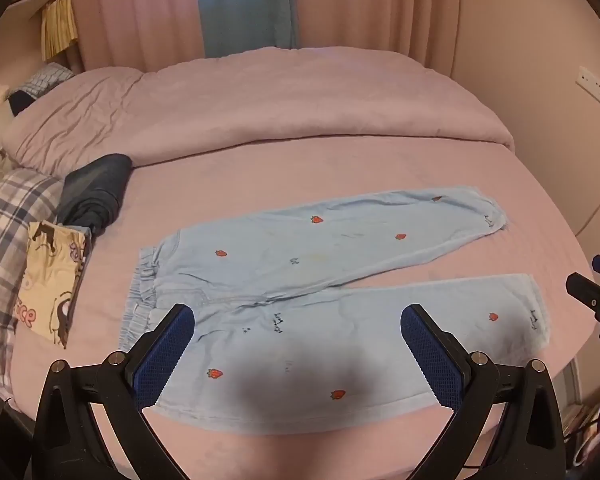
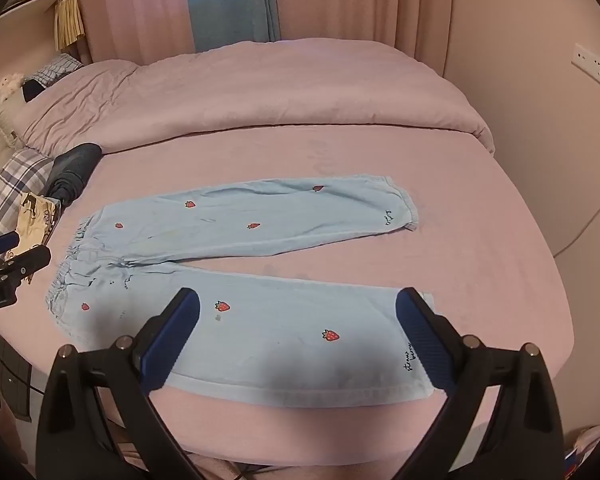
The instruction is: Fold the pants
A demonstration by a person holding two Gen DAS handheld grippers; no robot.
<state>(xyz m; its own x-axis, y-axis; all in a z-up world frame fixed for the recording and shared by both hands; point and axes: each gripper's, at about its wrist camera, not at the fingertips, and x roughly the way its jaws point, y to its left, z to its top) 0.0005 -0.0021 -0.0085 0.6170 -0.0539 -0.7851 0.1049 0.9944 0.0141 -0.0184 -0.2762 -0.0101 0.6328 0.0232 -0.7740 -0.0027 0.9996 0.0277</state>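
Note:
Light blue pants (image 1: 284,264) with small red strawberries lie flat on the pink bed, waistband to the left, both legs spread apart toward the right. They also show in the right wrist view (image 2: 260,248). My left gripper (image 1: 298,320) is open and empty, hovering above the near leg close to the waistband. My right gripper (image 2: 298,304) is open and empty, hovering above the near leg toward its cuff. Each gripper shows at the edge of the other's view: the right one (image 1: 592,292), the left one (image 2: 16,260).
A folded lilac duvet (image 1: 260,104) covers the far half of the bed. A dark folded garment (image 1: 96,192), a plaid pillow (image 1: 4,232) and a cartoon-print cloth (image 1: 48,280) lie at the left edge. Pink curtains hang behind. A wall is at the right.

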